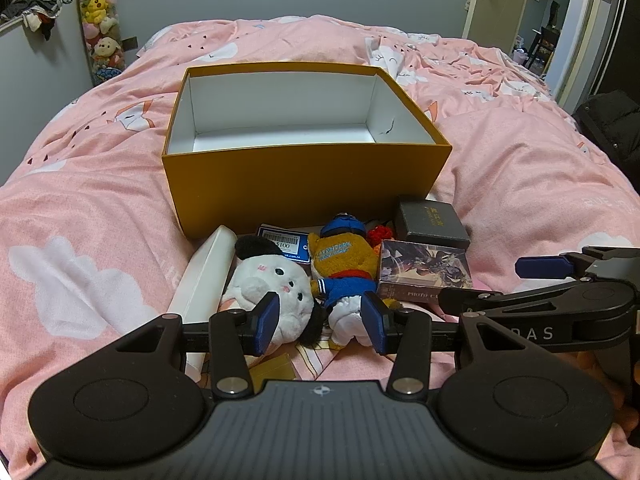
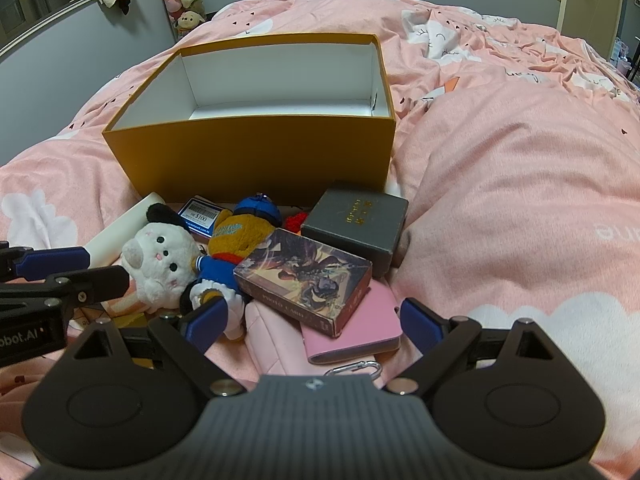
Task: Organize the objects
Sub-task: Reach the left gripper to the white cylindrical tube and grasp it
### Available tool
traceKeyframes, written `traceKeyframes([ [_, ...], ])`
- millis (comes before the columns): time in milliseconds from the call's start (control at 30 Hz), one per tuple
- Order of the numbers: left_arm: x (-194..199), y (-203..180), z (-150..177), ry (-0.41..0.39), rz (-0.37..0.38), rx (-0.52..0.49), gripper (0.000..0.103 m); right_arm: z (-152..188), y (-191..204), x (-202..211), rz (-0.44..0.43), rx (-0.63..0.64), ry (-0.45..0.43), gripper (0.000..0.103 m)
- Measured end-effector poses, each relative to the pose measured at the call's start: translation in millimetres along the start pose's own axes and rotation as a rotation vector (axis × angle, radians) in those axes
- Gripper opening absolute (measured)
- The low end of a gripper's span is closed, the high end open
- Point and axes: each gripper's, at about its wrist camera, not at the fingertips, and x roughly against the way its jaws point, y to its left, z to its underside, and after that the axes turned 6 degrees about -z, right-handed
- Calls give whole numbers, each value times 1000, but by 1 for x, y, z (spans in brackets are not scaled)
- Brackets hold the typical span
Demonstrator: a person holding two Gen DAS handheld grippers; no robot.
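An open yellow box (image 1: 304,184) (image 2: 256,160) with an empty white inside stands on the pink bed. In front of it lies a pile: a white plush (image 1: 272,284) (image 2: 160,260), an orange bear plush in blue (image 1: 344,264) (image 2: 236,240), a photo card box (image 1: 424,272) (image 2: 308,276), a dark grey box (image 1: 430,222) (image 2: 356,216), a pink case (image 2: 356,328), a barcode card (image 1: 284,244) (image 2: 199,212) and a white tube (image 1: 204,276) (image 2: 120,232). My left gripper (image 1: 320,322) is open over the plushes. My right gripper (image 2: 312,322) is open around the pink case and card box.
The pink quilt (image 1: 520,184) rises in a fold right of the pile. A carabiner (image 2: 354,369) lies by the right gripper's base. A stuffed-toy column (image 1: 100,20) stands by the grey wall. A doorway (image 1: 552,12) opens at the far right.
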Motion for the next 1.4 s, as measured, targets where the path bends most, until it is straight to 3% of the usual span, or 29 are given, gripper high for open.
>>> traceKeyframes([
  [167,7,26,-2,10,22,66,33,2,6,7,-32,25,-34,88],
  [267,9,42,-3,16,11,84,26,-1,11,5,-67,46,-17,73],
  [467,3,64,-6,50,-8,105,25,-8,28,1,-146,114,11,49],
  [600,-5,67,-7,64,-40,66,25,-18,39,-10,-209,137,37,32],
  [767,-23,66,-11,110,-72,1,35,-25,54,-28,-241,179,84,32],
  [933,-41,64,-21,149,-78,-23,36,-35,67,-50,-274,194,131,31],
  [1167,-76,63,-33,266,-91,-68,36,-48,78,-76,-287,207,165,31],
  [1400,-99,54,-39,321,-134,-167,39,-52,81,-100,-331,195,216,31],
])
